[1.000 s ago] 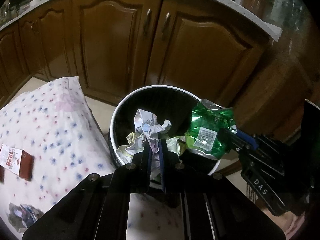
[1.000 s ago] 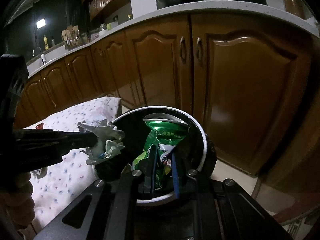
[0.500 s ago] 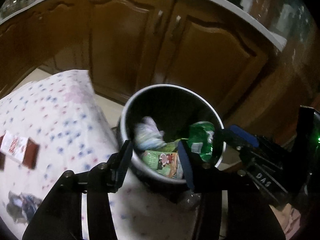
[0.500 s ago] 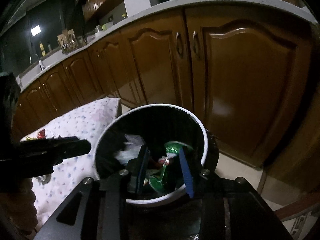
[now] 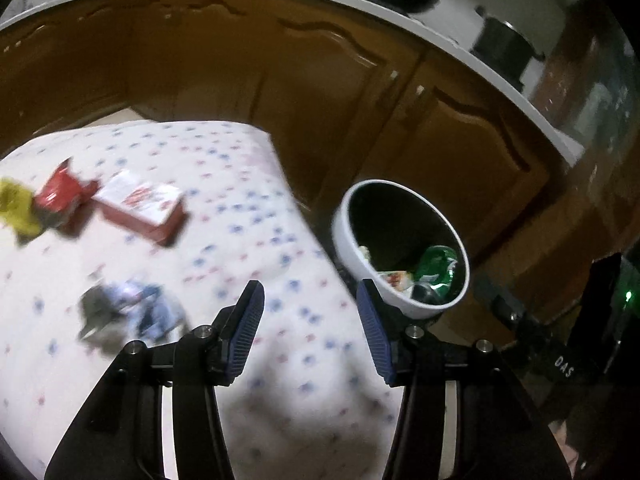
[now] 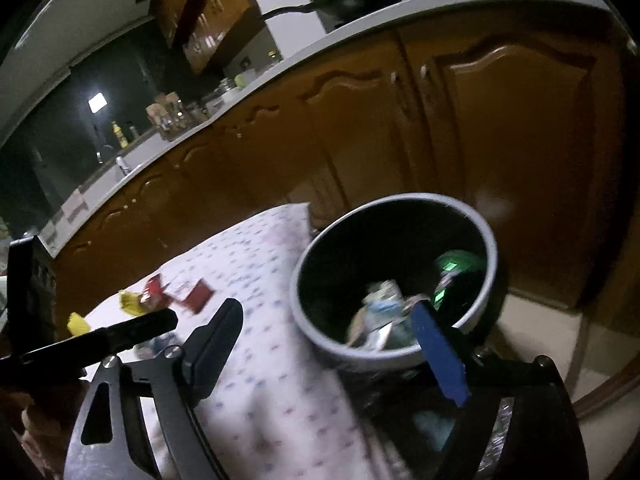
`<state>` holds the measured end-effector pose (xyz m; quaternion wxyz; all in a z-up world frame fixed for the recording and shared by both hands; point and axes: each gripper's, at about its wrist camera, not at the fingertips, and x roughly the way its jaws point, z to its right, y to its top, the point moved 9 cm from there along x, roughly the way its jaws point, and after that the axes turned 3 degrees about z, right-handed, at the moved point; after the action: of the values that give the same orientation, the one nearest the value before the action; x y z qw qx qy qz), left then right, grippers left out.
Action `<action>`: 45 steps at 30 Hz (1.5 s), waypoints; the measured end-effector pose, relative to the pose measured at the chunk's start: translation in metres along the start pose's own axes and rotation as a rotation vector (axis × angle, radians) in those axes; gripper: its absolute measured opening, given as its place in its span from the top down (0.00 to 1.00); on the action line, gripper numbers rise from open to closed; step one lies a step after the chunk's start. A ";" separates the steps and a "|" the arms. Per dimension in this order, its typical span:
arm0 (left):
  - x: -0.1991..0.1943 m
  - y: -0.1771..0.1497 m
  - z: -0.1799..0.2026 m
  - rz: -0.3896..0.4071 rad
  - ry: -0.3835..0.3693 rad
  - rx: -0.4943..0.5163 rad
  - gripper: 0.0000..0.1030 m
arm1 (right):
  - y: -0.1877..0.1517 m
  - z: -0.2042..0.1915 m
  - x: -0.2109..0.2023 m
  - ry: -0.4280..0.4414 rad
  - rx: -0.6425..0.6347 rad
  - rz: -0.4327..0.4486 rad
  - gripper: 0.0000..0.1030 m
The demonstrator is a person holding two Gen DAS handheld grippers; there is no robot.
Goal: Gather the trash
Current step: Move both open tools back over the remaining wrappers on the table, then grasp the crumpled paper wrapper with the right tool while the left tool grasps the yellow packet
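- 2 grippers, both with nothing in them right now. left gripper [image 5: 310,332] has its blue pads parted with only tablecloth showing through the gap, so it's released.
- right gripper [image 6: 326,350] is hanging over the near edge of the bin and its jaws are opening as I type, nothing between them.
- trash bin [image 5: 348,236] sits just off the table's corner, tight against the brown cabinets [image 5: 280,80]. Handy spot I'd say, you only have to swing a short way from the tabletop to drop stuff in.
- Inside it I can see a green wrapper [image 5: 436,266] and some crumpled paper plus a printed carton scrap, all low in the bin.
- Still out on the flowery tablecloth [image 5: 224,184]: a red box [image 5: 140,210], a smaller red packet [image 5: 60,196] touching it, a yellow wad [image 5: 16,208] at the far left, and a dark-and-blue crumpled wrapper [image 5: 128,316] nearest my left claw. It's all pretty blurry.
- My guess is that crumpled wrapper is the next grab since the left jaws are already angled toward that side. It looks floppy and flat, so I'd come down steep and pinch a raised fold.
- Job is maybe halfway, 4 bits left on the table.
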<state>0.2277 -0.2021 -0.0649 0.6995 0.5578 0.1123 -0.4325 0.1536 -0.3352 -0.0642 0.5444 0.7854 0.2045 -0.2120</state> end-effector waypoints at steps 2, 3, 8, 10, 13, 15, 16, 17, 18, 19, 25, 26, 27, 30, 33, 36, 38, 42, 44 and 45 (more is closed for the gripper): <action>-0.011 -0.004 -0.015 0.011 0.012 -0.030 0.53 | -0.009 -0.012 0.002 0.023 0.008 -0.013 0.14; -0.016 -0.005 -0.022 0.017 0.016 -0.043 0.53 | -0.014 -0.018 0.002 0.035 0.012 -0.022 0.14; -0.038 -0.010 -0.058 0.055 0.051 -0.104 0.53 | -0.036 -0.044 0.010 0.079 0.005 -0.065 0.14; -0.043 -0.012 -0.069 0.058 0.064 -0.118 0.53 | -0.045 -0.056 0.014 0.097 -0.001 -0.085 0.14; -0.055 -0.016 -0.089 0.070 0.085 -0.144 0.53 | -0.055 -0.075 0.021 0.127 -0.012 -0.113 0.14; -0.062 -0.018 -0.102 0.079 0.095 -0.152 0.53 | -0.061 -0.090 0.027 0.148 -0.031 -0.131 0.14; -0.064 -0.019 -0.108 0.083 0.103 -0.156 0.53 | -0.064 -0.093 0.028 0.153 -0.037 -0.135 0.14; -0.068 -0.020 -0.115 0.089 0.111 -0.162 0.53 | -0.068 -0.101 0.031 0.163 -0.046 -0.146 0.14; -0.070 -0.020 -0.119 0.094 0.118 -0.166 0.53 | -0.070 -0.105 0.032 0.171 -0.050 -0.152 0.14; -0.073 -0.020 -0.125 0.099 0.127 -0.171 0.53 | -0.072 -0.112 0.035 0.181 -0.055 -0.160 0.14; -0.084 -0.023 -0.160 0.109 0.178 -0.211 0.53 | -0.083 -0.138 0.046 0.214 -0.087 -0.187 0.14; -0.085 -0.023 -0.165 0.109 0.183 -0.214 0.53 | -0.084 -0.142 0.048 0.221 -0.090 -0.192 0.14; -0.086 -0.023 -0.171 0.107 0.192 -0.216 0.53 | -0.085 -0.147 0.050 0.228 -0.094 -0.198 0.14; -0.084 -0.022 -0.188 0.092 0.227 -0.212 0.53 | -0.088 -0.157 0.057 0.244 -0.099 -0.213 0.14; -0.082 -0.021 -0.206 0.085 0.255 -0.216 0.53 | -0.090 -0.167 0.065 0.260 -0.100 -0.226 0.14; -0.079 -0.014 -0.222 0.083 0.284 -0.216 0.53 | -0.092 -0.178 0.074 0.270 -0.107 -0.240 0.14; -0.076 -0.007 -0.234 0.082 0.307 -0.212 0.53 | -0.094 -0.184 0.080 0.278 -0.107 -0.253 0.14; -0.070 0.013 -0.252 0.096 0.327 -0.201 0.48 | -0.097 -0.189 0.091 0.288 -0.087 -0.275 0.14; -0.065 0.025 -0.260 0.105 0.326 -0.194 0.48 | -0.098 -0.190 0.098 0.289 -0.073 -0.285 0.14; -0.062 0.031 -0.262 0.112 0.317 -0.189 0.48 | -0.099 -0.190 0.101 0.289 -0.068 -0.291 0.14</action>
<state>0.2982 0.0575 -0.0961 0.7452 0.5563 0.2299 -0.2871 0.2032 -0.1147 -0.1356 0.4991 0.7511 0.3988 -0.1668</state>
